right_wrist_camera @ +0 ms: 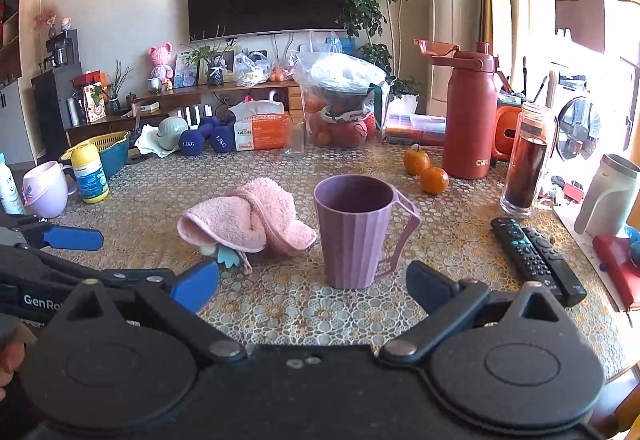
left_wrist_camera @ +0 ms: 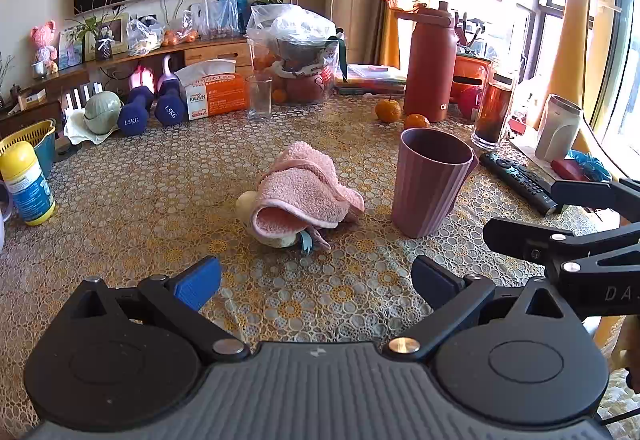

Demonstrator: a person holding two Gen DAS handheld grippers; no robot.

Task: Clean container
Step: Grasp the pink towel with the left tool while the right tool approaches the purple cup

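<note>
A ribbed mauve cup [left_wrist_camera: 430, 184] [right_wrist_camera: 358, 230] with a side handle stands upright on the patterned table. Just left of it lies a crumpled pink towel [left_wrist_camera: 304, 192] [right_wrist_camera: 244, 220], draped over a small pale object with a blue tag. My left gripper [left_wrist_camera: 316, 280] is open, held short of the towel with nothing between its blue pads. My right gripper [right_wrist_camera: 312, 280] is open too, facing the cup from close by, nothing in it. Each gripper shows at the edge of the other's view.
Two black remotes [right_wrist_camera: 536, 260] lie right of the cup. Behind it stand a red flask [right_wrist_camera: 470, 116], a glass bottle of dark drink [right_wrist_camera: 526, 160] and two oranges [right_wrist_camera: 426, 170]. A yellow-capped can [right_wrist_camera: 90, 174], a pink mug [right_wrist_camera: 46, 188], dumbbells [right_wrist_camera: 208, 138] and a tissue box [right_wrist_camera: 260, 130] line the left and back.
</note>
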